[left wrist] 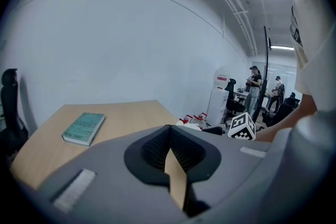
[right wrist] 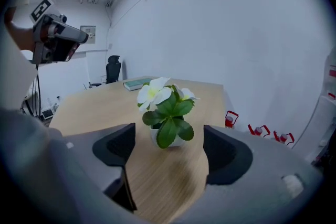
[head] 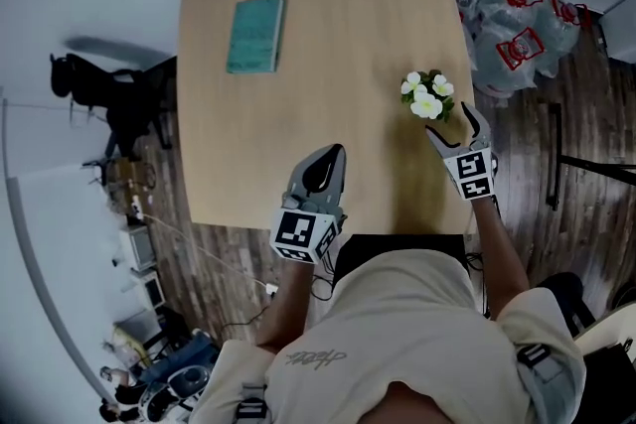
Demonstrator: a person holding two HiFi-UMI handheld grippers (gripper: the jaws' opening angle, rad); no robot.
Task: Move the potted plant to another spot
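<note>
Near the right edge of the worktop (head: 328, 65), the potted plant (head: 427, 96) (right wrist: 167, 115) stands at the mouth of the spread right claw (head: 449, 119) (right wrist: 169, 152).
The left claw (head: 320, 172) (left wrist: 170, 152) is pressed together, empty, over the near edge.

No word or number can be read anywhere. The book (head: 255, 34) on the surface (head: 348, 94) has faint print on its cover — too small to make out. The shirt (head: 397, 343) bears a script logo, illegible. The left cube (head: 303, 233) and right cube (head: 471, 172) show only black-and-white square patterns, no letters. A wall notice (right wrist: 88, 34) and the red label on a white dispenser (left wrist: 220, 93) are blurred — unreadable.
</note>
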